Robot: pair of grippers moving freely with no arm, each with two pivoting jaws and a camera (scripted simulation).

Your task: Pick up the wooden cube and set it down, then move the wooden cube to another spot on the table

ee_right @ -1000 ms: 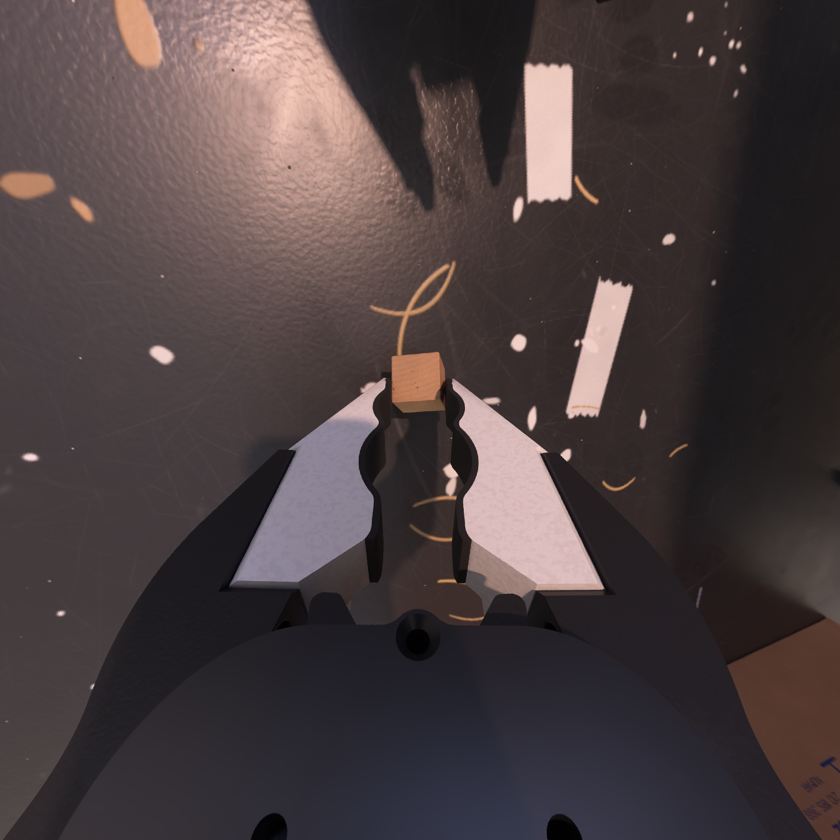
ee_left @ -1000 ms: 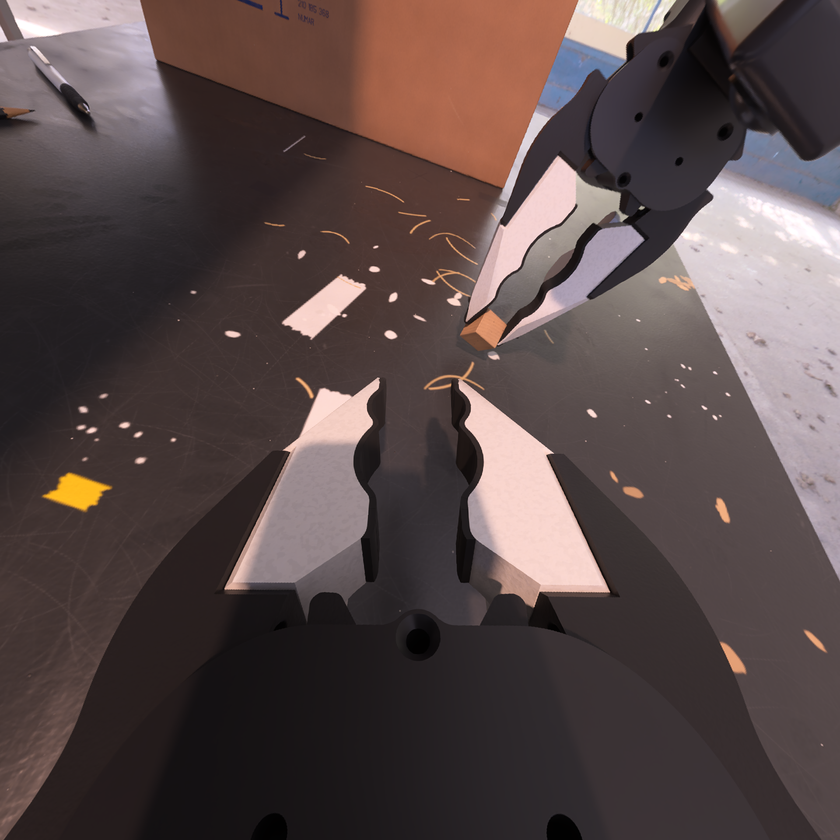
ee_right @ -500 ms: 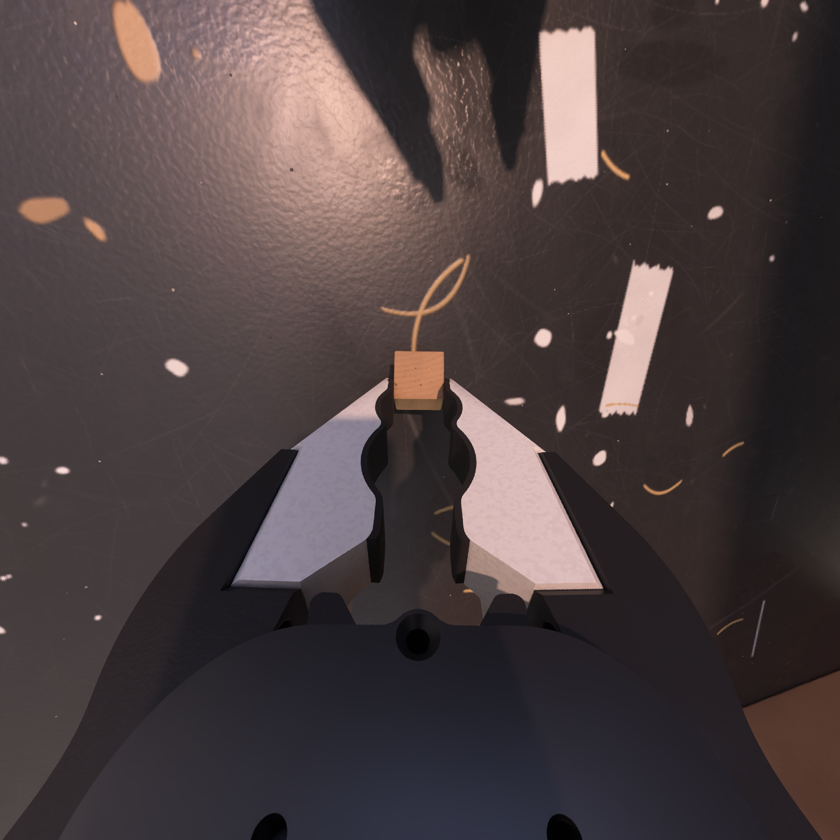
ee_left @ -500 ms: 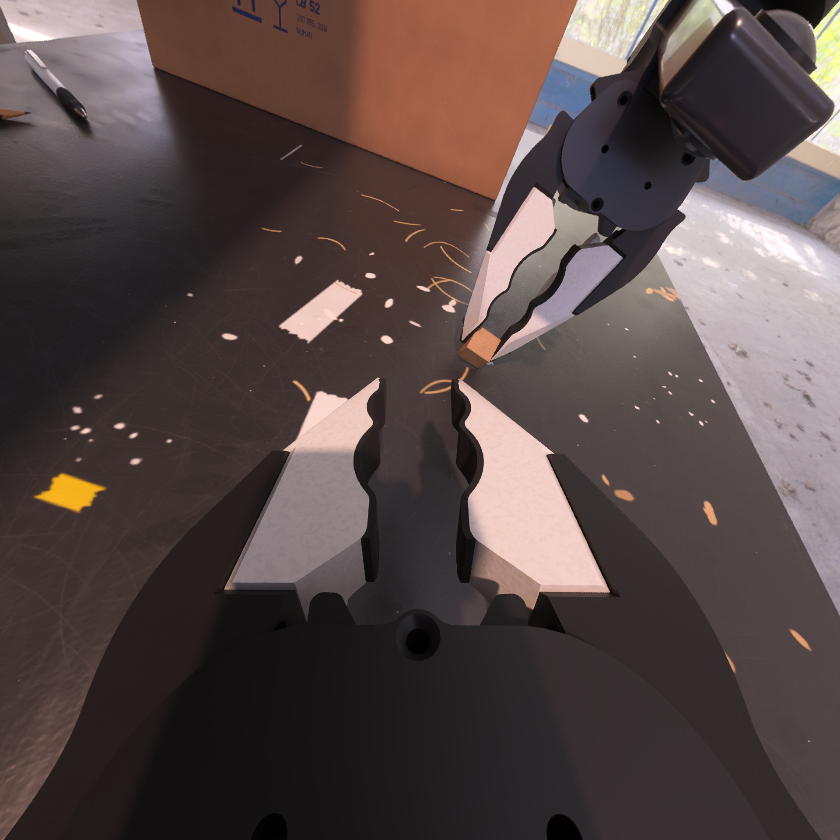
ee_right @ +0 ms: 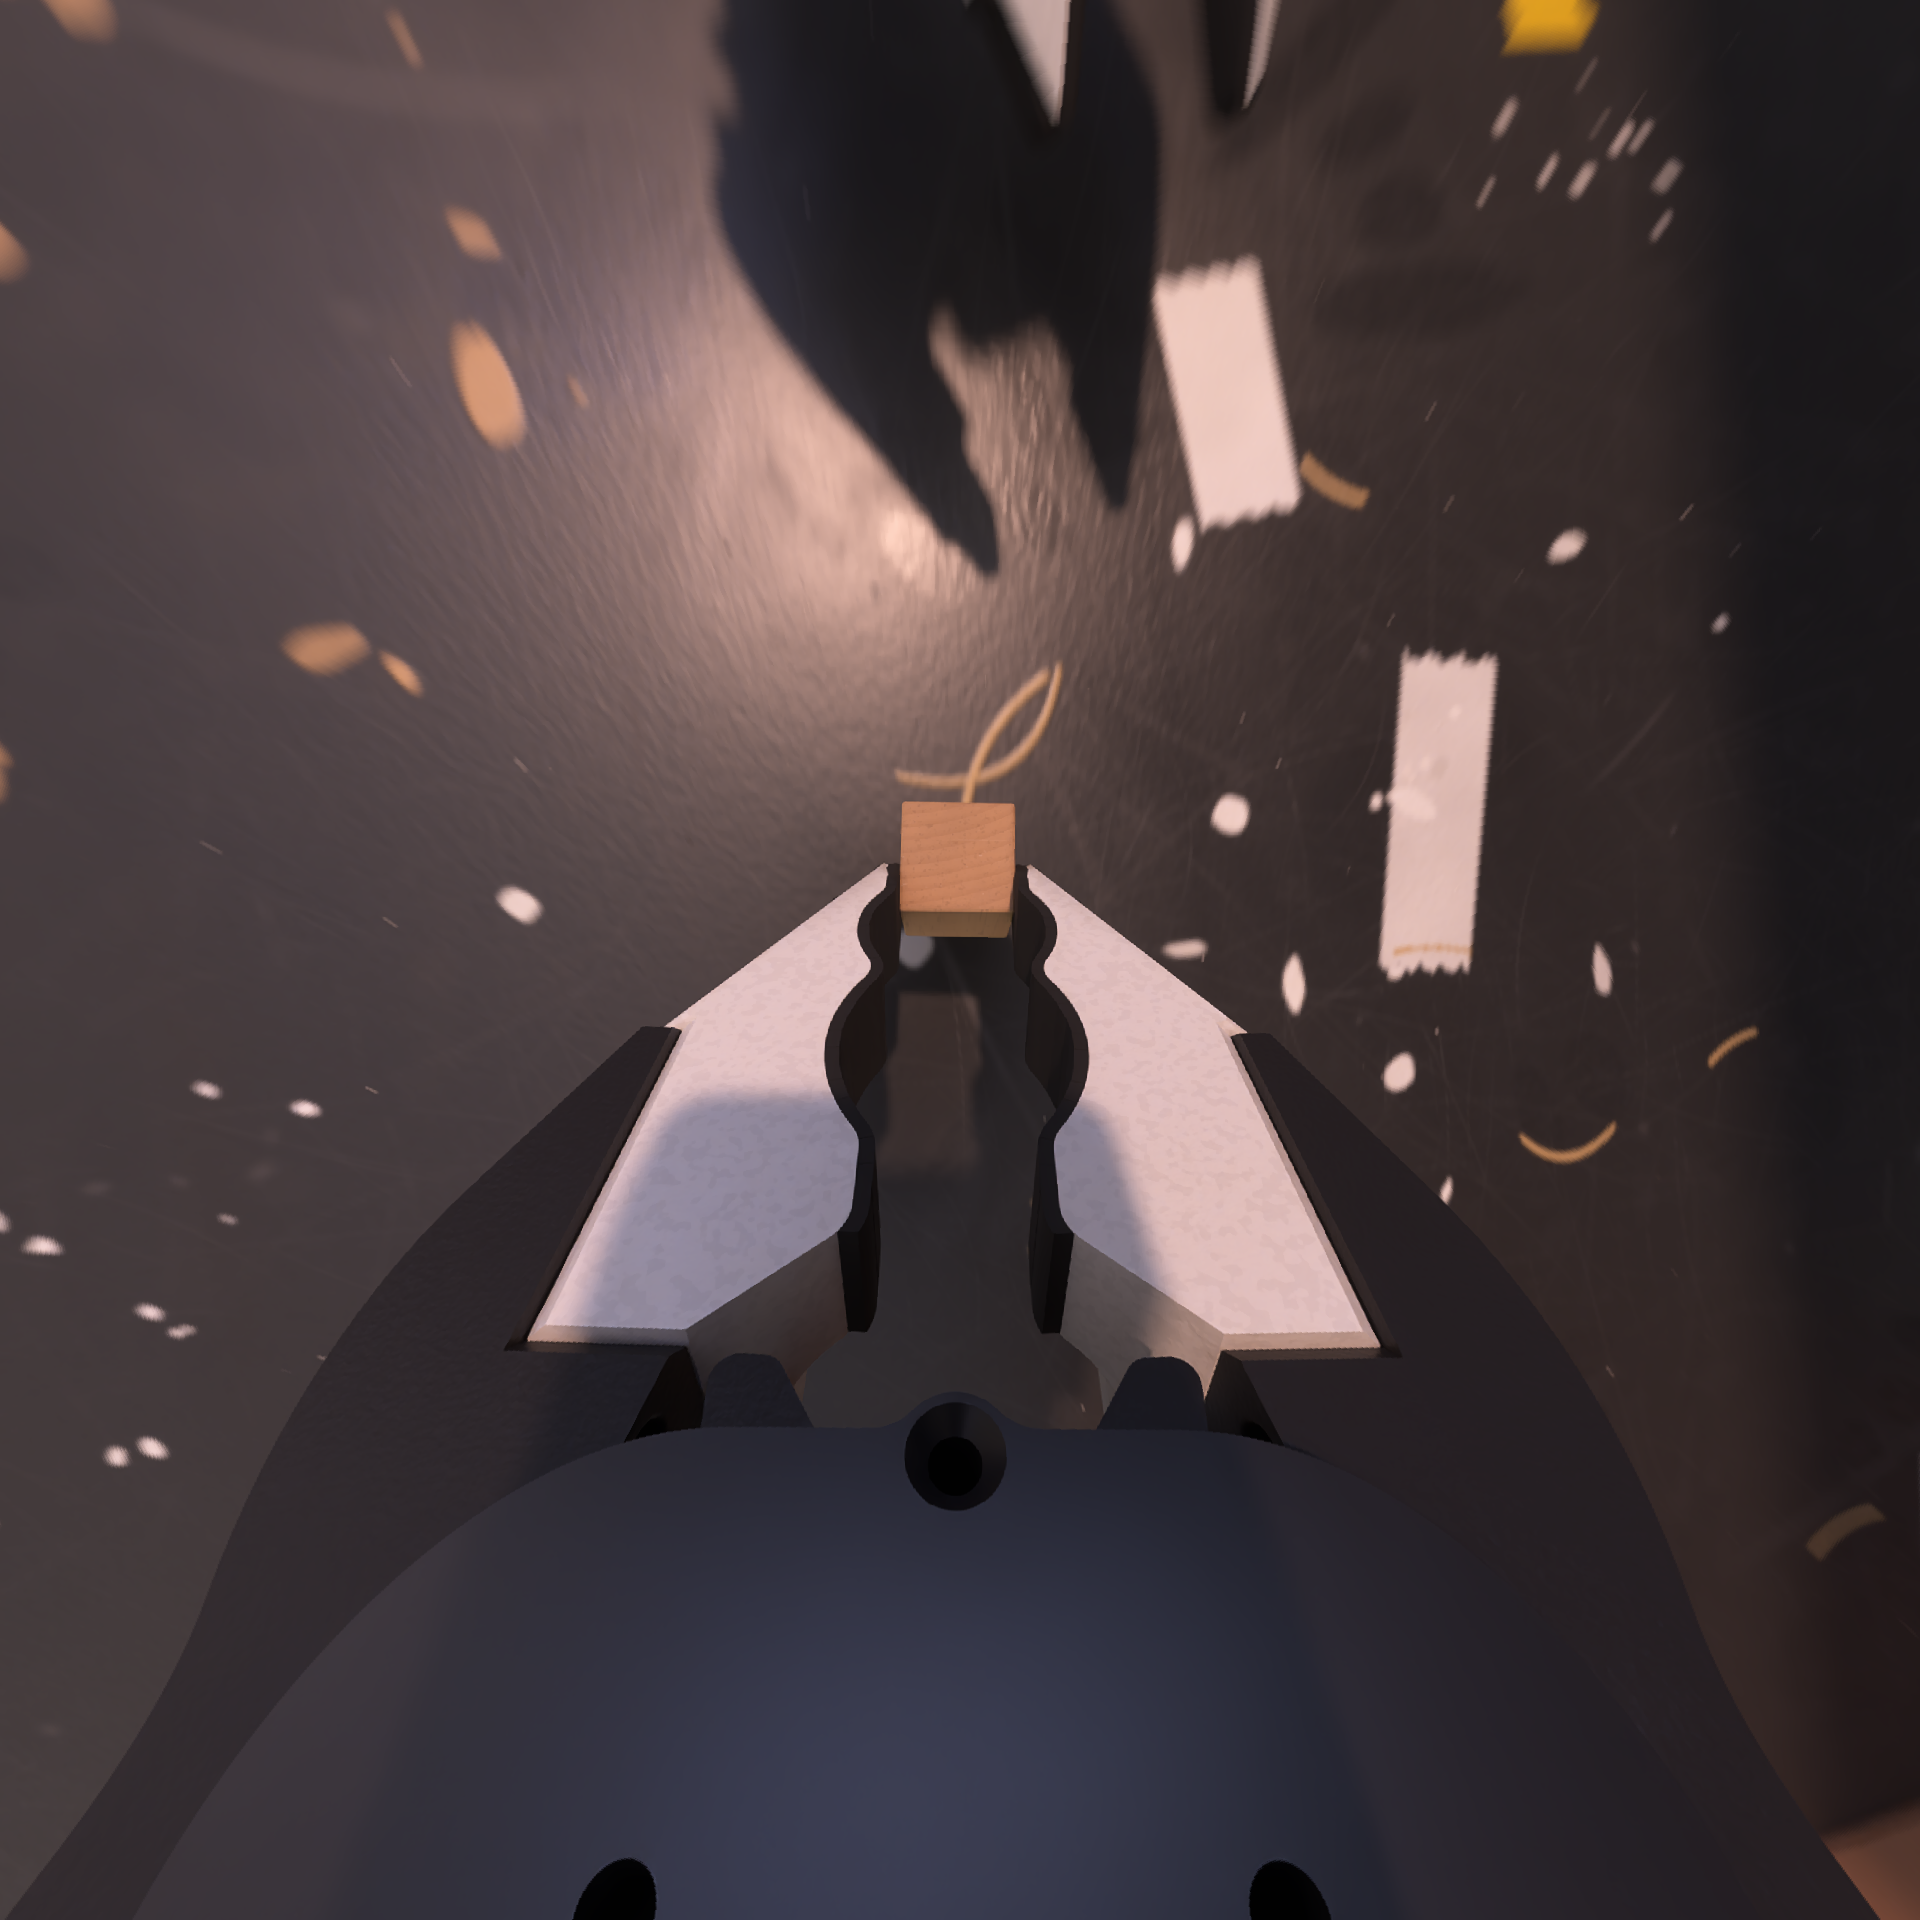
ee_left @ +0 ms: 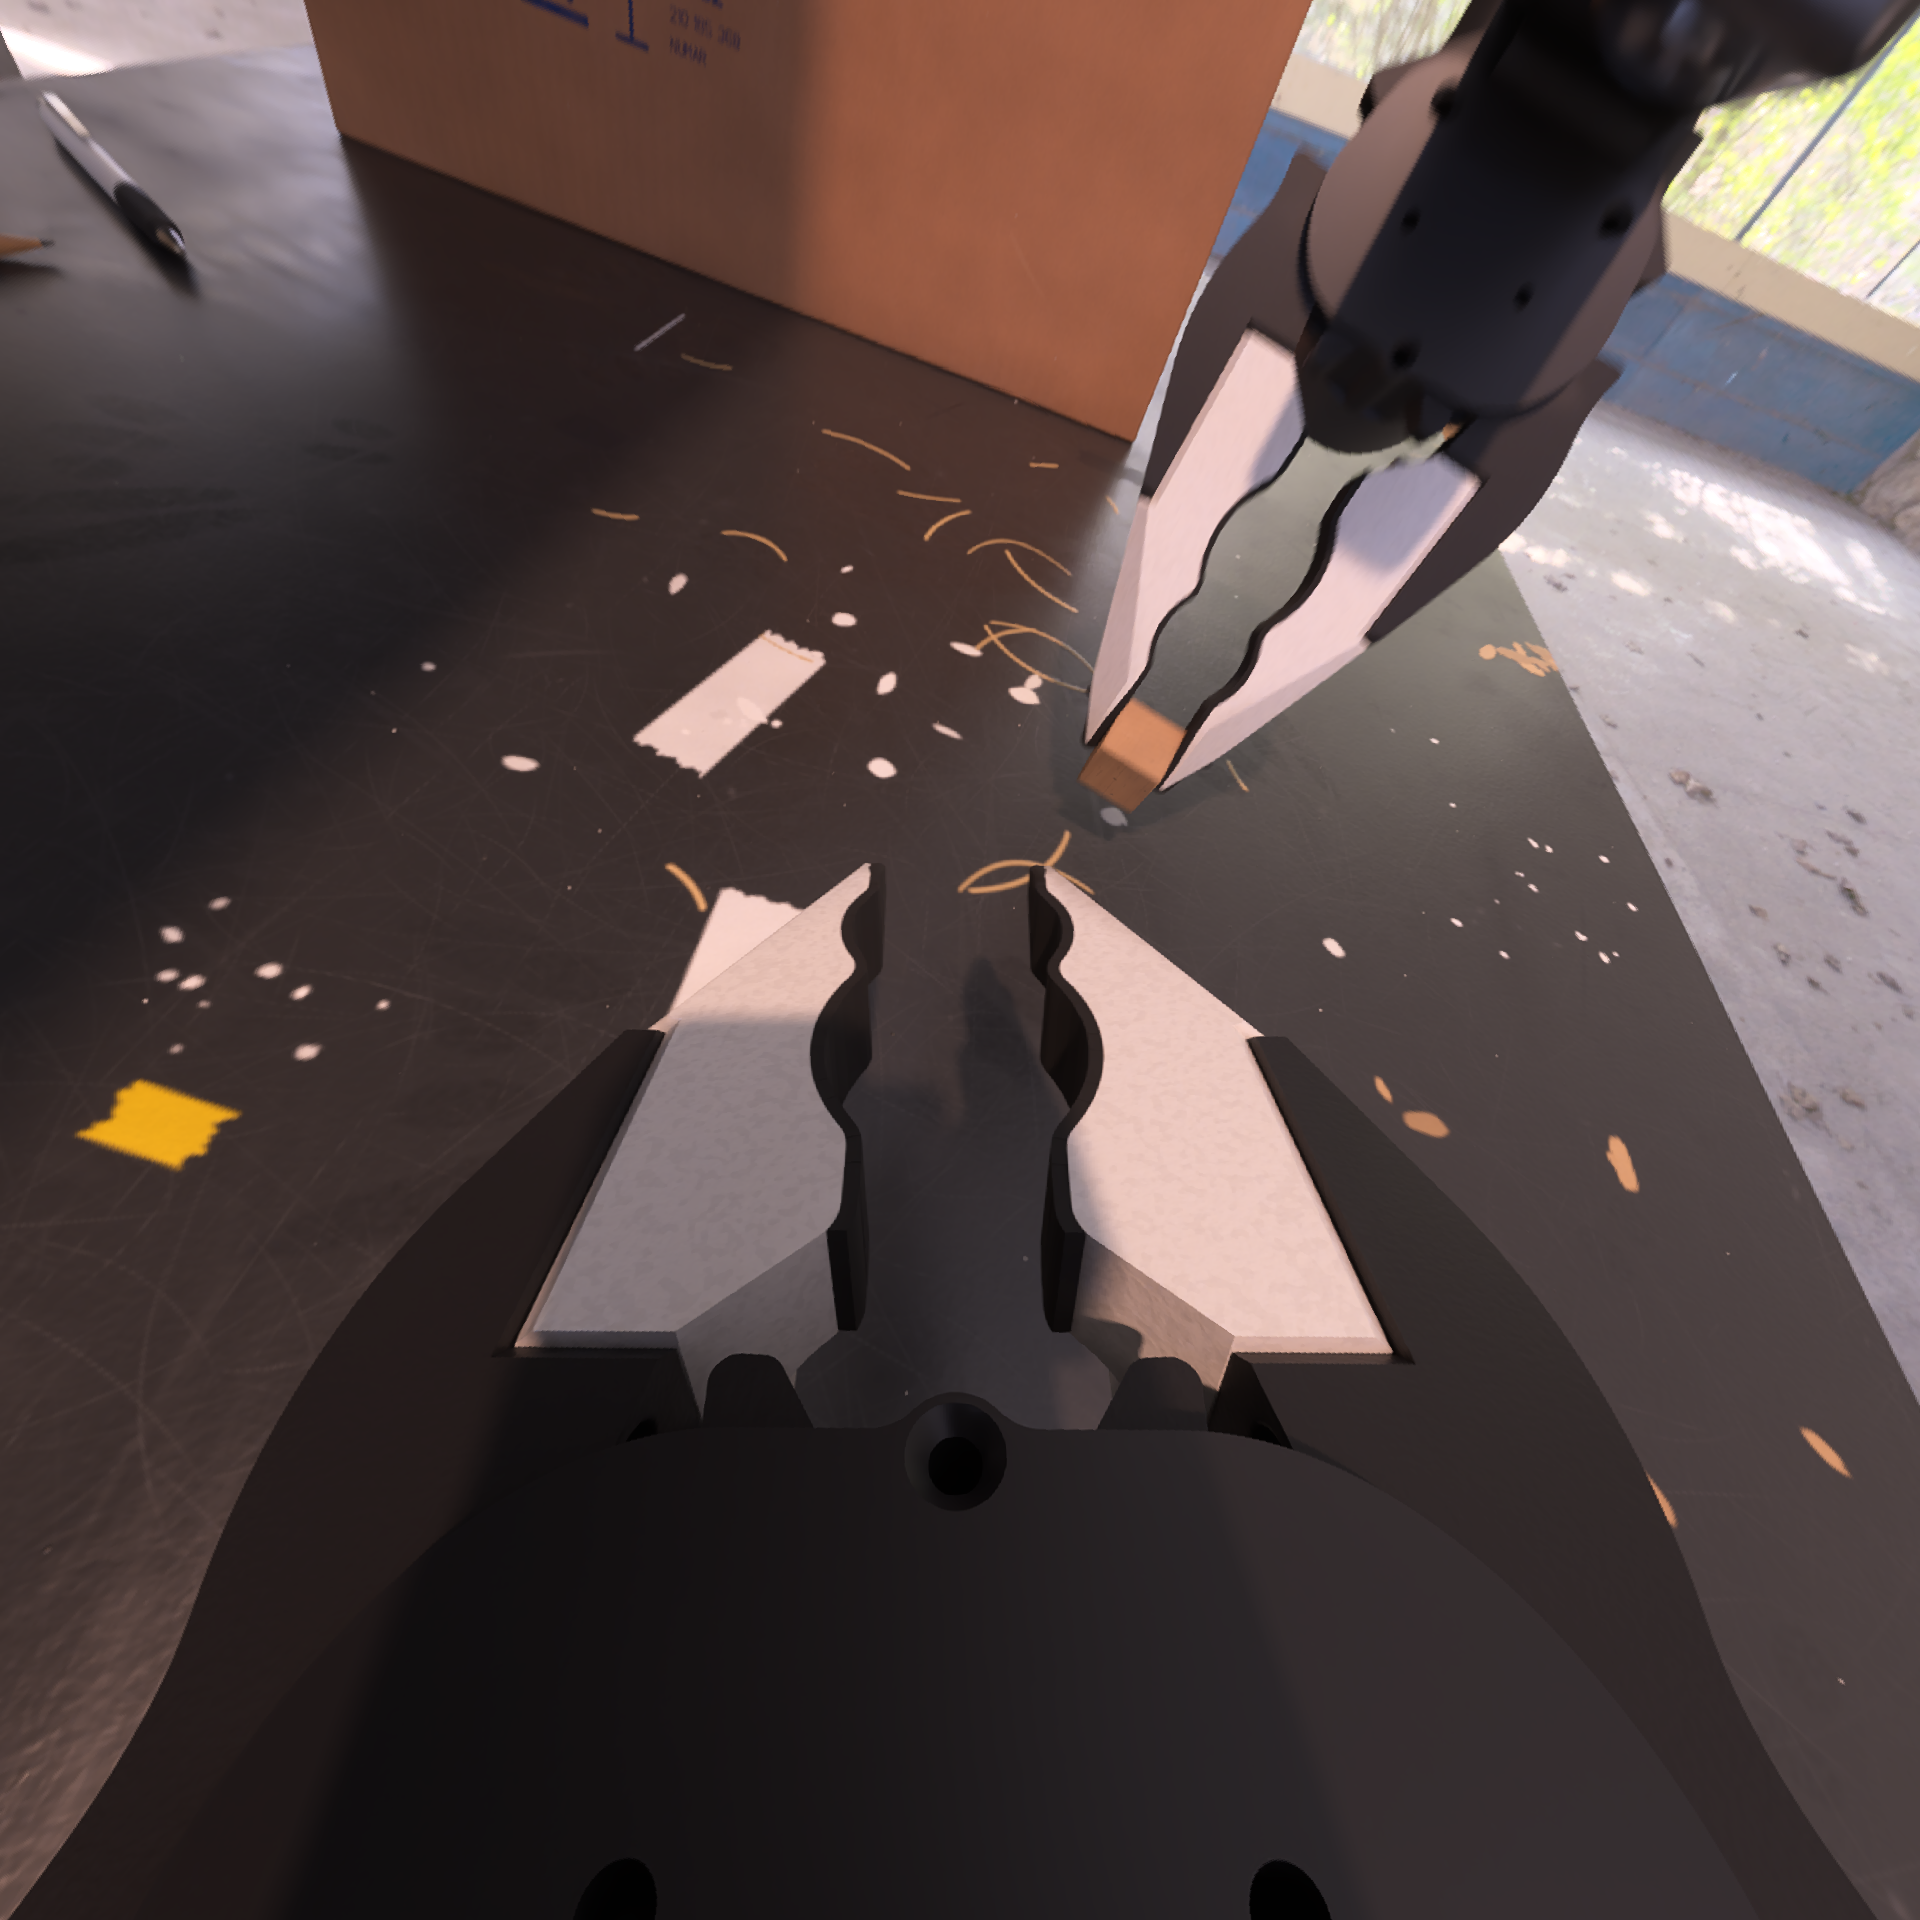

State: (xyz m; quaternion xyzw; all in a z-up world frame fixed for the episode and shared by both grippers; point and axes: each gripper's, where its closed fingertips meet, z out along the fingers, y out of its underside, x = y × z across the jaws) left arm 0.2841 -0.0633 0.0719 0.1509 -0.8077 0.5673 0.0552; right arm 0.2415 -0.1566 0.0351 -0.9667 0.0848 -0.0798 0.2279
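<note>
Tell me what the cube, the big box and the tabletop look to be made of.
Wooden cube: pale, unvarnished wood, with faint grain lines on its face. Box: brown corrugated cardboard, matte; fine ribbing shows across its side. Table: a dark, slightly glossy sheet, possibly painted metal or laminate; fine scratches and a pebbled sheen catch the light, but the look leaves the material open.

right tongs [ee_right: 956, 894] gripping wooden cube [ee_right: 956, 868], dark table [ee_right: 520, 623]

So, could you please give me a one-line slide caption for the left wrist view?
Right hand-held gripper pinches the wooden cube just above the table; left hand-held gripper open.
</note>
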